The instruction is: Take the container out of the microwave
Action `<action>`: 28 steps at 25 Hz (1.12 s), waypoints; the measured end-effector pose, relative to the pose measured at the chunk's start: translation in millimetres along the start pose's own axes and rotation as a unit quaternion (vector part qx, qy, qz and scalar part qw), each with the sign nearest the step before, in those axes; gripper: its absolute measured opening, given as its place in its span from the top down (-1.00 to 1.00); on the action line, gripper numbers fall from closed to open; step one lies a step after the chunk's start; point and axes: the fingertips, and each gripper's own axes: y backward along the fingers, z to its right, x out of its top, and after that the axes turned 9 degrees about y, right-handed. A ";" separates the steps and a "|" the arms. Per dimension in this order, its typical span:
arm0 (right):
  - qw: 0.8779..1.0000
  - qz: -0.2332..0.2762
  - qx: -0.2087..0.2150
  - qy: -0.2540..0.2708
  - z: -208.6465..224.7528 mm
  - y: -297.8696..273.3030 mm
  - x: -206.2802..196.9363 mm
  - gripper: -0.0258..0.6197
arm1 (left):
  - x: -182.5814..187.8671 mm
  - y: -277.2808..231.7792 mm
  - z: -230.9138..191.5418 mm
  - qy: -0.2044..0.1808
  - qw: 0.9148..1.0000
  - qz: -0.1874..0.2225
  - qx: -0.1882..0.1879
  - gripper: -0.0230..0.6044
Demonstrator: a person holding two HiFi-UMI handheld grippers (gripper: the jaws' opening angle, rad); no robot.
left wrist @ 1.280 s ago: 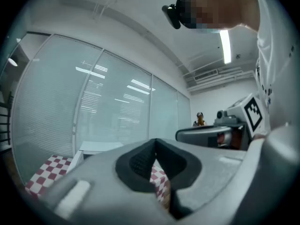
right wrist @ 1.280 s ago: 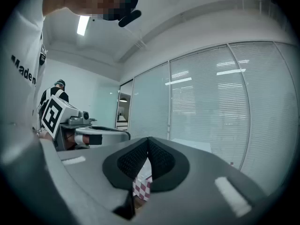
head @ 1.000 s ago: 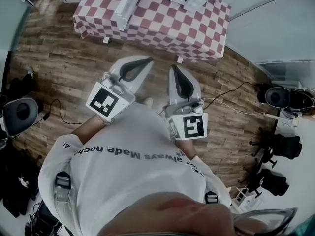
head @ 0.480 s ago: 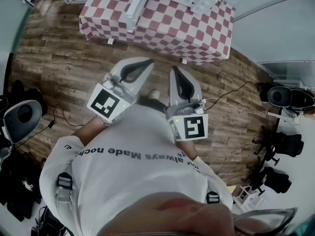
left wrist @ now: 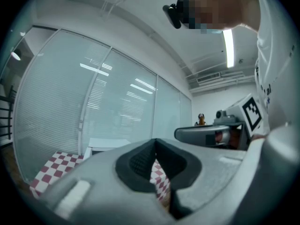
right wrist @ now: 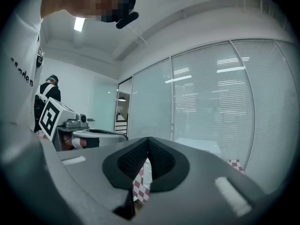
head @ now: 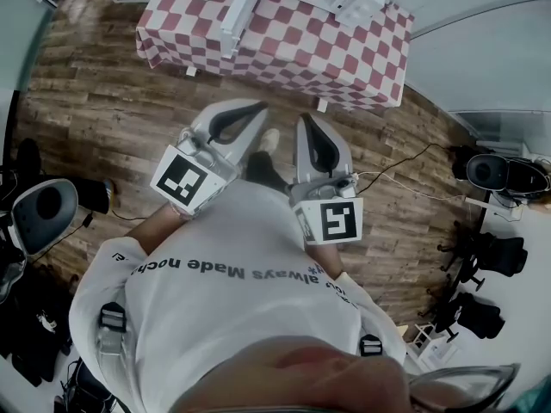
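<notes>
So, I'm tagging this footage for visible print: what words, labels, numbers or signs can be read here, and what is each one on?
"always Made noch": on the person's white shirt, upside down in the head view; the rest of the line is lost in folds.
Left marker cube and right marker cube: black-and-white code squares only, no words.
Microwave panel: too small to read.

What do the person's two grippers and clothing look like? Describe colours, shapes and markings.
The left gripper and right gripper are pale grey, tapering shells, each with a dark teardrop-shaped recess on top. Black ribbed pads line the jaws. Each carries a white cube bearing a black square marker. The person wears a white top with black lettering.
</notes>
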 end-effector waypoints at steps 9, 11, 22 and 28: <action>1.000 0.003 -0.007 -0.004 63.4 -23.3 -11.3 0.92 | 6.1 -67.2 -17.6 -0.002 1.000 0.004 -0.007 0.92; 1.000 0.006 -0.008 -0.005 85.0 -29.5 -15.2 0.92 | 8.0 -90.0 -21.0 -0.003 1.000 0.004 -0.008 0.92; 1.000 0.015 -0.008 -0.007 216.8 -62.7 -32.2 0.92 | 14.4 -222.5 -42.0 -0.004 1.000 -0.009 0.001 0.92; 1.000 0.010 0.000 -0.007 274.7 -75.3 -48.1 0.92 | 14.5 -282.5 -47.8 -0.005 1.000 -0.004 0.007 0.92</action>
